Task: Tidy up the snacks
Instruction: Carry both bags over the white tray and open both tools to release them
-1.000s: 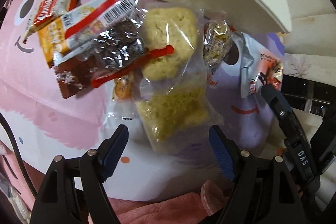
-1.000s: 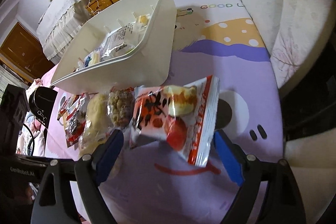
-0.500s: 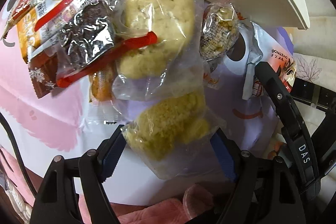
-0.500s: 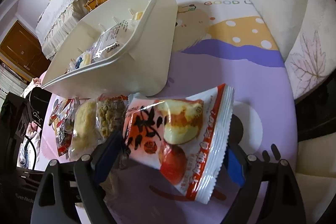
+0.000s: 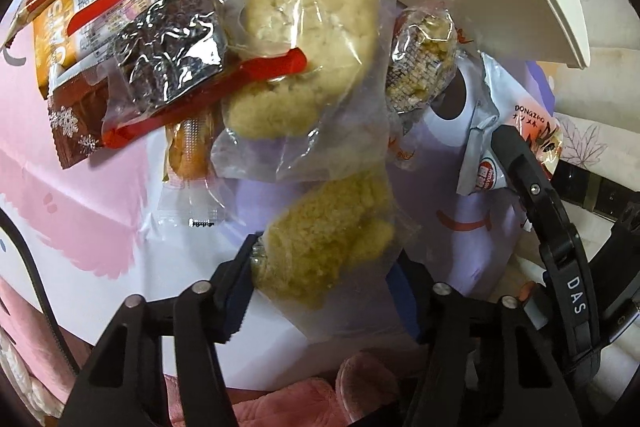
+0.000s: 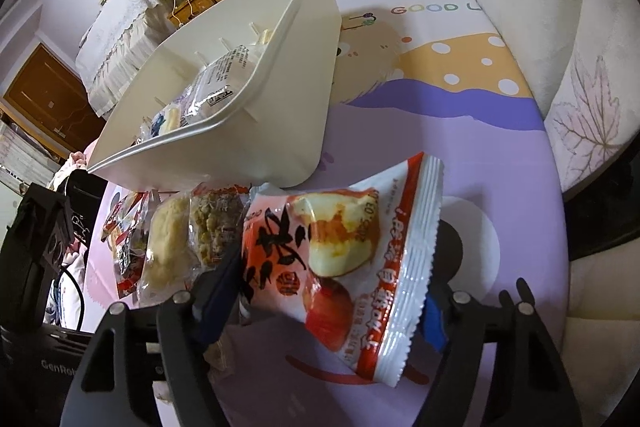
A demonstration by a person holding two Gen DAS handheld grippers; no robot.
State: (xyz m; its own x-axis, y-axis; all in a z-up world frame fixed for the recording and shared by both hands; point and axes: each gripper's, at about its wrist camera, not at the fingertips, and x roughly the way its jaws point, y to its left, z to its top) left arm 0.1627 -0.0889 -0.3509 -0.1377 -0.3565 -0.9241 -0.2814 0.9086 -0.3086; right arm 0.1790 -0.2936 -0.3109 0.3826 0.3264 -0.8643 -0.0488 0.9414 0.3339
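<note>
My left gripper [image 5: 324, 291] is shut on a clear packet of yellow crumbly cake [image 5: 324, 239] on the patterned mat. Beyond it lie a paler cake packet [image 5: 304, 51], a dark chocolate packet with red edges [image 5: 168, 43], a small orange snack [image 5: 188, 147] and a puffed-grain bar [image 5: 424, 63]. My right gripper [image 6: 324, 303] is shut on a red-and-white snack bag [image 6: 340, 259], held a little above the mat. The white storage bin [image 6: 256, 131] stands just behind the pile and holds several packets.
The right gripper's arm [image 5: 552, 227] and its bag [image 5: 488, 151] show at the right of the left wrist view. The left gripper's body [image 6: 36, 259] shows at the left of the right wrist view. A cushioned seat edge [image 6: 580, 107] borders the mat on the right.
Both grippers moved forward over their packets and closed: the left on the yellow cake packet, the right on the red-and-white bag, which now sits lifted between the jaws.
</note>
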